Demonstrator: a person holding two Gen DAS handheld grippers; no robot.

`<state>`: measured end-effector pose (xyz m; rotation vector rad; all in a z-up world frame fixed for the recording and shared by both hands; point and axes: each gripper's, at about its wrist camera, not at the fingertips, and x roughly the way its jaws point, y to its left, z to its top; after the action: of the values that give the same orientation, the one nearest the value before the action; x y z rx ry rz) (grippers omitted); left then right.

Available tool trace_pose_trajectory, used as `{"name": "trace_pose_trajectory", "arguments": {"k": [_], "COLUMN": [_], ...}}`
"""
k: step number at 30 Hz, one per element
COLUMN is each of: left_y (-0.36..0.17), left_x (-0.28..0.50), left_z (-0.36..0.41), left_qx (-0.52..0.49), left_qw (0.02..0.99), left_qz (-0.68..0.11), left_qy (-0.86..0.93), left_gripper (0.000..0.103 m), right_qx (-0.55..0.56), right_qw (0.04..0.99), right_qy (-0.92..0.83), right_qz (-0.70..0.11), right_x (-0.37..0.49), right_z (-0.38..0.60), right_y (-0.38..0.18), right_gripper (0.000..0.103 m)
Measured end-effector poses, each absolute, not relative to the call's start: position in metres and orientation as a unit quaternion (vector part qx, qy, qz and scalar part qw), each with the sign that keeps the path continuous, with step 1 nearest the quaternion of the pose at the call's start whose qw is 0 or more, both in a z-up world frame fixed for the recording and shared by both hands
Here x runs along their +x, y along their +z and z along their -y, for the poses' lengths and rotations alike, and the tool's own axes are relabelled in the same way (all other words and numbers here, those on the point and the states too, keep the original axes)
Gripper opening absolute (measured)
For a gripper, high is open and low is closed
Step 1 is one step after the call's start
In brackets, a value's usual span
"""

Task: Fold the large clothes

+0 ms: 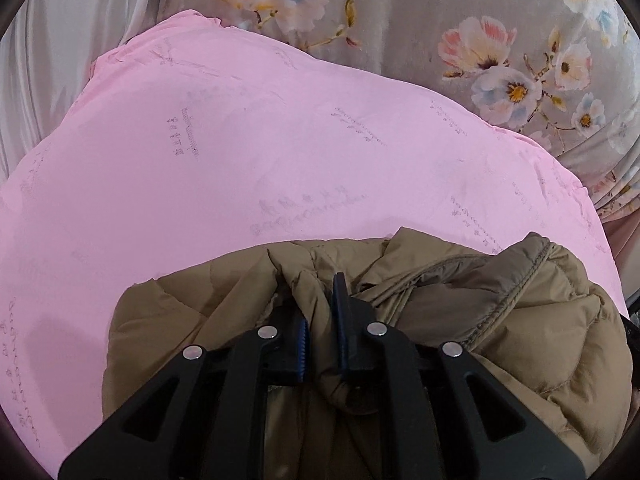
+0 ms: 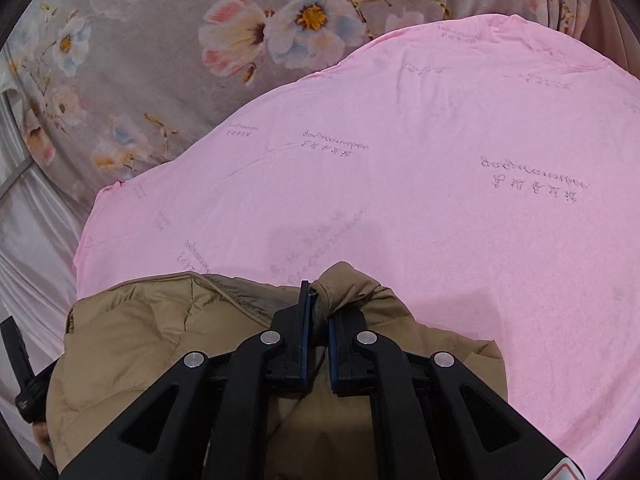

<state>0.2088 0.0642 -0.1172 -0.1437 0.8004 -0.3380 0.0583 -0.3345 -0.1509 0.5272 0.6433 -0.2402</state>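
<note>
The left gripper (image 1: 318,312) has its fingers (image 1: 340,320) clenched on a fold of the tan jacket (image 1: 520,320). The right gripper (image 2: 318,316) likewise pinches a bunched edge of the jacket between its fingers (image 2: 304,320). The jacket lies crumpled at the near edge of a pink sheet (image 1: 240,160), whose faint mirrored script cannot be read. Beyond it lies a floral cover (image 2: 140,60).
</note>
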Motion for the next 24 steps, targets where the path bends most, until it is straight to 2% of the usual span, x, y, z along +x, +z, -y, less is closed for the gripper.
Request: {"name": "trace_pose_trajectory", "arguments": {"k": [12, 14, 15, 16, 17, 18, 19, 21, 23, 24], "left_y": [-0.116, -0.101, -0.093, -0.083, -0.070, -0.058, -0.047, -0.026, -0.008, -0.004], "left_x": [0.212, 0.202, 0.196, 0.188, 0.179, 0.171, 0.165, 0.157, 0.150, 0.148], "left_z": [-0.067, -0.079, -0.084, -0.092, -0.103, -0.112, -0.120, -0.128, -0.119, -0.109], "left_qx": [-0.081, -0.086, -0.087, -0.086, -0.085, -0.084, -0.084, -0.076, -0.061, -0.050], "left_qw": [0.899, 0.897, 0.899, 0.905, 0.915, 0.922, 0.928, 0.935, 0.937, 0.936], "left_qz": [-0.397, -0.397, -0.393, -0.383, -0.365, -0.347, -0.334, -0.321, -0.312, -0.311], "left_qy": [-0.169, -0.175, -0.174, -0.166, -0.154, -0.146, -0.143, -0.132, -0.145, -0.155], "left_gripper": [0.014, 0.022, 0.031, 0.051, 0.060, 0.066, 0.066, 0.065, 0.062, 0.059], "right_qx": [0.283, 0.295, 0.300, 0.300, 0.295, 0.294, 0.294, 0.281, 0.248, 0.227], "right_qw": [0.899, 0.900, 0.903, 0.906, 0.910, 0.913, 0.915, 0.923, 0.934, 0.938], "right_qy": [-0.104, -0.099, -0.099, -0.105, -0.124, -0.137, -0.143, -0.140, -0.119, -0.101], "right_qz": [-0.318, -0.306, -0.293, -0.282, -0.263, -0.248, -0.235, -0.224, -0.228, -0.240], "right_x": [0.050, 0.034, 0.023, 0.014, 0.000, -0.008, -0.016, -0.022, -0.013, -0.002], "right_z": [0.343, 0.346, 0.348, 0.349, 0.351, 0.352, 0.354, 0.348, 0.327, 0.311], "right_y": [-0.141, -0.126, -0.115, -0.105, -0.093, -0.083, -0.074, -0.055, -0.038, -0.032], "right_gripper": [0.007, 0.010, 0.013, 0.023, 0.033, 0.050, 0.052, 0.051, 0.043, 0.034]}}
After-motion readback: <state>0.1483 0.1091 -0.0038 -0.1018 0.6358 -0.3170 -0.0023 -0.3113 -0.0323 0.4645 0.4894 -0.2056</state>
